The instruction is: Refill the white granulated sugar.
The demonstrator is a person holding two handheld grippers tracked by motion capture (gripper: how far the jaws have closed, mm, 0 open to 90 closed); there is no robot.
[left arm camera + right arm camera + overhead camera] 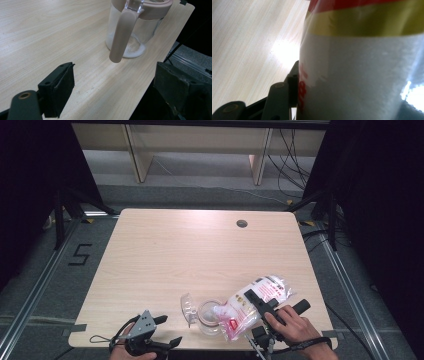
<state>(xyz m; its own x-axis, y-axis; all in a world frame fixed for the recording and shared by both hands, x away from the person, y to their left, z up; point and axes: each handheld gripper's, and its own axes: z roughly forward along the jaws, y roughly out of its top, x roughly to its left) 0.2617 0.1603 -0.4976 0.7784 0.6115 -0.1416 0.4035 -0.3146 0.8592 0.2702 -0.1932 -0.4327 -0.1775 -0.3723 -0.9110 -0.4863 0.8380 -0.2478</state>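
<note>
A clear plastic bag of white powder [260,296] with red and yellow print is tipped down to the left, its low end over a glass jar [210,318]. My right gripper [254,300] is shut on the bag, which bulges against one black finger [292,83] in the right gripper view. The jar [135,35] has a pinkish rim and handle [122,37], and a little white powder lies in its bottom. Its clear lid [188,309] stands open at the left. My left gripper [169,330] hangs open near the table's front edge, its pads [63,86] apart with nothing between them, short of the jar.
The light wooden table [200,250] has a round cable hole [242,223] at the back right. The jar stands close to the front edge [150,82]. Black stands flank the table, and shelving stands behind it.
</note>
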